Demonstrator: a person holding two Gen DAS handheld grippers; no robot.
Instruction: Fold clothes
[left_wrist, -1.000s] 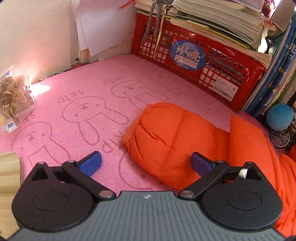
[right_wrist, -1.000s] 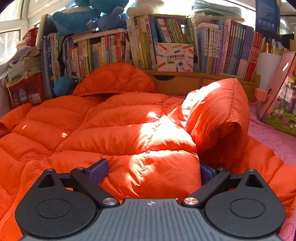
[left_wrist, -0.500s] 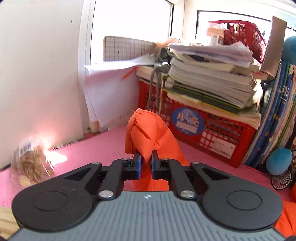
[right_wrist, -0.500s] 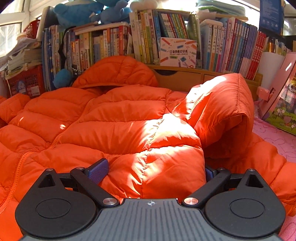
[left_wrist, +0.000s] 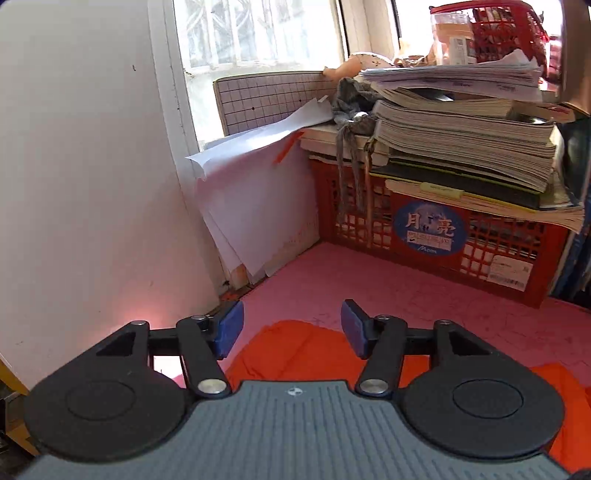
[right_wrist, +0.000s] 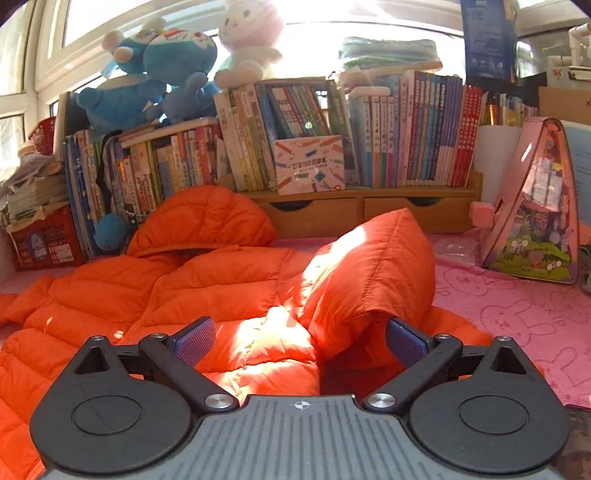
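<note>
While right view shows the whole jacket (right_wrist: 229, 280) spread on the pink mat (right_wrist: 517, 306), left view catches only a sleeve end. Left gripper (left_wrist: 291, 328), pinching that sleeve half a second back, is opening, empty; right gripper (right_wrist: 299, 341) gapes wide over a fold.

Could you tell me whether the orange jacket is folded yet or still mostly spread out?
Mostly spread: the orange jacket lies across the pink mat, hood up, one sleeve flipped over its front.
</note>
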